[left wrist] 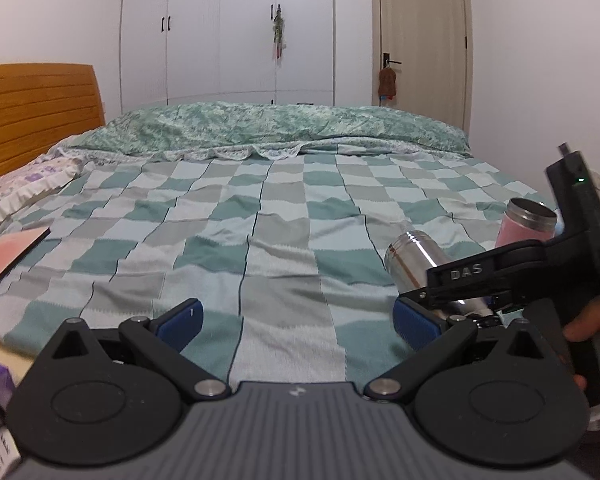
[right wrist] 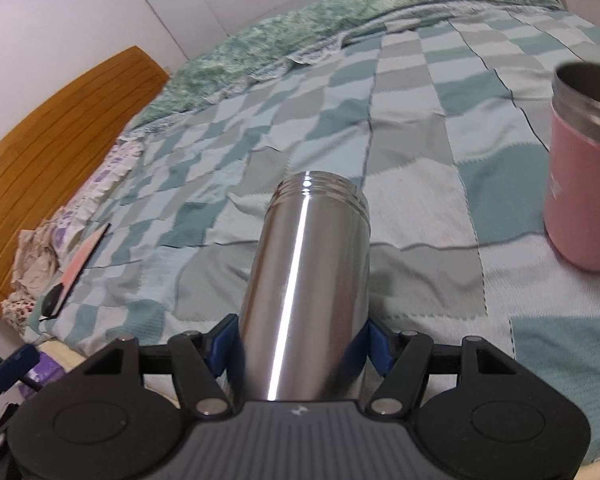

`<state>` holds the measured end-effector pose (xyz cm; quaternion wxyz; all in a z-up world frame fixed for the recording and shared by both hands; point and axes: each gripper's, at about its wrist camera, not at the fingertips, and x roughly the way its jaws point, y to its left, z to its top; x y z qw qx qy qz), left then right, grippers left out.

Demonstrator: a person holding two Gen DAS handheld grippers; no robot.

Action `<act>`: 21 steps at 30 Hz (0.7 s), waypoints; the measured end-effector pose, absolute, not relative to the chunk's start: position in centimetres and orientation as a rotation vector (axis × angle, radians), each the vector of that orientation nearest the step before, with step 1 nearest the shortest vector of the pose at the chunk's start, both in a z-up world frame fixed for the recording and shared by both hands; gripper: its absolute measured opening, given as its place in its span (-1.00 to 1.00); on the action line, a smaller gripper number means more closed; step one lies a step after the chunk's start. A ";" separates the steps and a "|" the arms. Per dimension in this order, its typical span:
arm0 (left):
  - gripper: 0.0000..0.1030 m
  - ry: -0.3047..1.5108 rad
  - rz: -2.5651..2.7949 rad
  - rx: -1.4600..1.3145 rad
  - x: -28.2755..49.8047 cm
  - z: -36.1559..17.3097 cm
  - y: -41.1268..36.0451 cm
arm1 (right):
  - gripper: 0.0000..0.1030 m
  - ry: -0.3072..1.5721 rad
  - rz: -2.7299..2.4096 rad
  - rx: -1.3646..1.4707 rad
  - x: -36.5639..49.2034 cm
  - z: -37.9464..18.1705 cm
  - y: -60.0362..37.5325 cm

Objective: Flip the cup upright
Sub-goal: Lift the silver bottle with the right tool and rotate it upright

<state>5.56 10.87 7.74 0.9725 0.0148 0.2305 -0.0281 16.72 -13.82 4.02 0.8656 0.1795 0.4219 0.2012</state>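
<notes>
here the right gripper (right wrist: 300, 344) pinches the steel cup (right wrist: 308, 280) between its blue pads (right wrist: 222, 346) — the cup runs straight out along the fingers, threaded mouth pointing away, tilted above the checked blanket (right wrist: 420, 208); a pink cup (right wrist: 584, 196) stands upright to its right — the left gripper (left wrist: 298, 322) hangs spread wide, holding nothing

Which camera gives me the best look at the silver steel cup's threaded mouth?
Right wrist: the silver steel cup, held in the right gripper, points its threaded mouth away, centred and unobstructed. Left wrist shows the cup only from the side, partly behind the gripper.
</notes>
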 end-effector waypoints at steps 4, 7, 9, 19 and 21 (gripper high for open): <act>1.00 0.468 -0.047 0.036 4.9 7.4 10.2 | 0.26 0.939 0.399 0.390 17.0 2.1 -13.7; 1.00 0.472 -0.040 0.030 4.9 7.3 9.6 | 0.26 0.925 0.400 0.374 16.9 2.0 -13.3; 1.00 0.476 -0.035 0.032 4.8 7.1 9.1 | 0.27 0.926 0.401 0.372 16.8 2.0 -13.3; 1.00 0.497 -0.051 0.049 4.8 8.0 6.4 | 0.98 0.797 0.550 0.309 15.7 5.1 -17.4; 1.00 0.506 -0.066 0.056 5.5 8.4 5.6 | 0.98 0.757 0.569 0.280 15.7 6.0 -19.5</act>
